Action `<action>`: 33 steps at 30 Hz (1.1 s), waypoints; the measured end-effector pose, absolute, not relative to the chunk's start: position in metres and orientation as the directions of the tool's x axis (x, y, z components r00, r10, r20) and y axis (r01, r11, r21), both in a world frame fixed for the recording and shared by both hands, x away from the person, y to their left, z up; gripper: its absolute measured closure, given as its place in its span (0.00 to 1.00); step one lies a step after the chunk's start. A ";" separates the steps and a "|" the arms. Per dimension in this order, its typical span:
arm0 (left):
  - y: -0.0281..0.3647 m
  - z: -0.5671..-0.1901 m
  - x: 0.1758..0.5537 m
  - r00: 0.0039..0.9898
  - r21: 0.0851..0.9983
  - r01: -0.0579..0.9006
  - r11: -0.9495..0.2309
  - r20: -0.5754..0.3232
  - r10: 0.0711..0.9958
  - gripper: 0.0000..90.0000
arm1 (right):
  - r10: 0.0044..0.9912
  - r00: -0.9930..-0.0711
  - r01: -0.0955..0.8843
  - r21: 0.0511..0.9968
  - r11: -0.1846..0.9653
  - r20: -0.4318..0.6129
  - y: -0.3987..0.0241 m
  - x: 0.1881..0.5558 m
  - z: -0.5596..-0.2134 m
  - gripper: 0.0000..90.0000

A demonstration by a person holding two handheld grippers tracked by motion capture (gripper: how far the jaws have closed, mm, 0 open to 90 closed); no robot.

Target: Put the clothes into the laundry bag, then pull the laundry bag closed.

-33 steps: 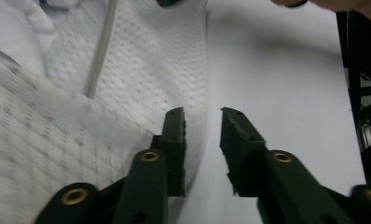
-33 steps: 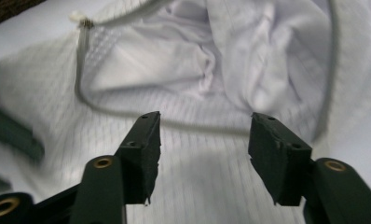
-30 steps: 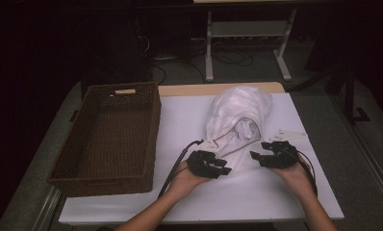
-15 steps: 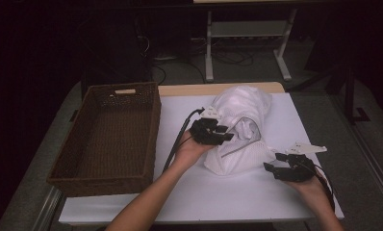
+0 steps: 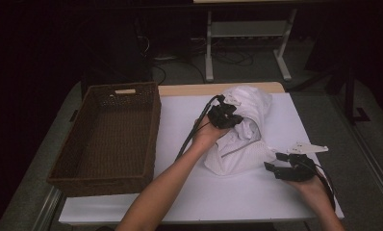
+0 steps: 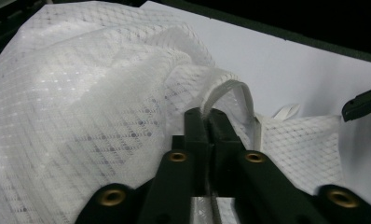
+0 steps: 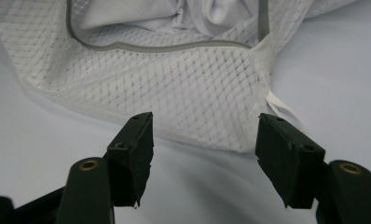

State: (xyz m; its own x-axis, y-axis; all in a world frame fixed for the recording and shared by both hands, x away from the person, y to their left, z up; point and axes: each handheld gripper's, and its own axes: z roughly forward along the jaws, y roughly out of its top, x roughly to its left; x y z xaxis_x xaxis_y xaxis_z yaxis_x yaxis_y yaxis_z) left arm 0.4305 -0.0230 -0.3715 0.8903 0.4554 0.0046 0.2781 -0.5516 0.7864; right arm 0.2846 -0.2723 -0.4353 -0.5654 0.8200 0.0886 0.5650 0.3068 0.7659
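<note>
A white mesh bag (image 5: 254,103) with white cloth (image 7: 141,14) inside lies on the white table (image 5: 228,197). My left gripper (image 5: 226,117) rests on top of the bag near its far end. Its jaws have just been closing and now pinch a folded hem of the mesh bag (image 6: 81,116), as the left gripper (image 6: 208,116) view shows. My right gripper (image 5: 275,161) hovers low by the bag's near right corner. In the right gripper (image 7: 204,140) view its jaws stand apart with nothing between them, just short of the mesh bag (image 7: 183,88) and its grey zip line (image 7: 151,46).
A brown wicker basket (image 5: 153,130) stands on the left side of the table, with nothing inside. Bare white tabletop lies in front of the bag. Beyond the table's far edge is a dark floor with cables and a metal frame (image 5: 247,33).
My left gripper has travelled from the bag's near end up onto its far top and shut on the mesh. The right gripper has drifted right and nearer, still open.
</note>
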 end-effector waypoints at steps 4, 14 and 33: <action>-0.020 -0.369 0.426 0.902 0.784 0.288 -0.550 -0.028 0.431 0.99 | 0.823 -0.559 0.567 0.769 0.295 0.096 -0.275 0.284 -0.435 0.41; -0.009 -0.361 0.402 0.921 0.794 0.252 -0.553 -0.022 0.389 0.99 | 0.848 -0.518 0.623 0.729 0.283 0.114 -0.284 0.293 -0.448 0.47; -0.012 -0.413 0.379 0.951 0.707 0.261 -0.657 -0.073 0.299 0.99 | 0.838 -0.541 0.620 0.704 0.345 0.066 -0.300 0.247 -0.430 0.98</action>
State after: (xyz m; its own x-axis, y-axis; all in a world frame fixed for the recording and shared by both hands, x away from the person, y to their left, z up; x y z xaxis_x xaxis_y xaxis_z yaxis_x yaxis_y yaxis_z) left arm 0.3791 -0.0115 -0.4130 0.9514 0.2993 -0.0728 0.2609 -0.6570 0.7073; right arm 0.2472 -0.3003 -0.4297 -0.5411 0.8384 0.0658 0.6203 0.3451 0.7044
